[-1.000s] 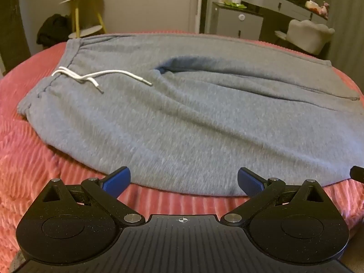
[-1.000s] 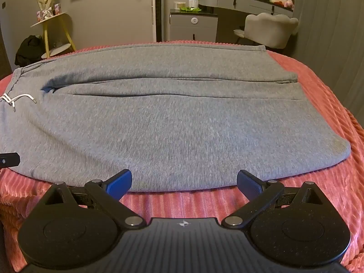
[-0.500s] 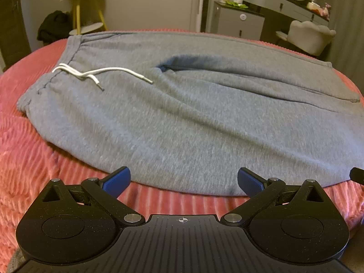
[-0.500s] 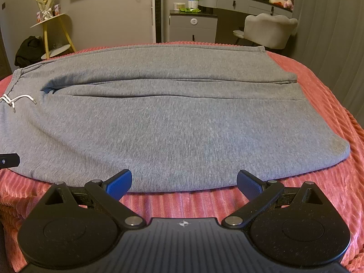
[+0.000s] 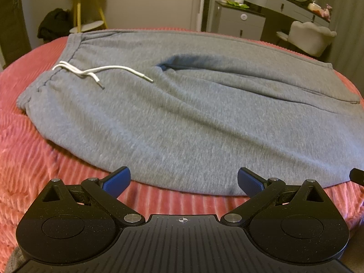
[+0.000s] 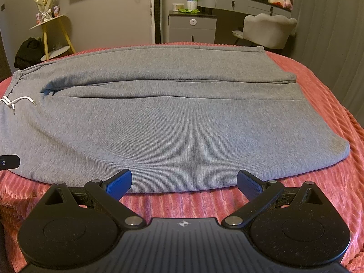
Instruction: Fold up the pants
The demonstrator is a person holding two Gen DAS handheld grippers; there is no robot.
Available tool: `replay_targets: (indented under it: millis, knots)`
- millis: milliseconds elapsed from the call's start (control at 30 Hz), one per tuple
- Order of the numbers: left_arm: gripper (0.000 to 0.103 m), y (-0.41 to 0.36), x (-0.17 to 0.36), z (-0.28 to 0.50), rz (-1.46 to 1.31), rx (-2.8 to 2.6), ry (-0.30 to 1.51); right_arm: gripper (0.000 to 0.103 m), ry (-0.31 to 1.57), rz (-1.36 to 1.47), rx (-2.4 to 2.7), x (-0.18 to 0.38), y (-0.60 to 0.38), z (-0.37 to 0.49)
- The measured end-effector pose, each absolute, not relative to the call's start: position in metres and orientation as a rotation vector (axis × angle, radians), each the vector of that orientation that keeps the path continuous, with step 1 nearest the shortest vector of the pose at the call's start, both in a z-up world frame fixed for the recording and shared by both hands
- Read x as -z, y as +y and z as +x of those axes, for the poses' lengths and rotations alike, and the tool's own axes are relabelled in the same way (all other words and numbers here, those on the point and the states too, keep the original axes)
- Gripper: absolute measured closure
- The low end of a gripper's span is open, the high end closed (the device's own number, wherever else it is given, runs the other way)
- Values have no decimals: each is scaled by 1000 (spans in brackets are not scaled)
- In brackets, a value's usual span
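Jaws spread on both grippers, left and right, lower frame; pants flat on bed, no fold begun.

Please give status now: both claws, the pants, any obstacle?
Left claw open, empty. Right claw open, empty. Grey pants flat on red blanket, unfolded. White drawstring loose on top; no obstacle.

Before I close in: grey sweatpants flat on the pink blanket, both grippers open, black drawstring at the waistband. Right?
Not quite: the drawstring is white, as the left wrist view shows. The grey sweatpants do lie flat on the pink blanket, and the left gripper and right gripper are open.
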State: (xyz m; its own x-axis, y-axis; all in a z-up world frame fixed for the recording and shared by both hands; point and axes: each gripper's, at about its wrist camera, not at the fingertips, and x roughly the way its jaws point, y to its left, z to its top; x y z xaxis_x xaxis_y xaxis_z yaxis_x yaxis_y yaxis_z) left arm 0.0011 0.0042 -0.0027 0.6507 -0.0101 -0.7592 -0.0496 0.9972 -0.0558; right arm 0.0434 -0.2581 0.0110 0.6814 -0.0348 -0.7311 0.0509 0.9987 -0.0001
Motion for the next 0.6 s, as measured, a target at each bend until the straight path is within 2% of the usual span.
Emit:
replay_targets:
  millis: [600]
  knots:
    - [0, 5, 3, 1, -76, -21, 863, 4, 814, 30, 51, -13, -261, 41]
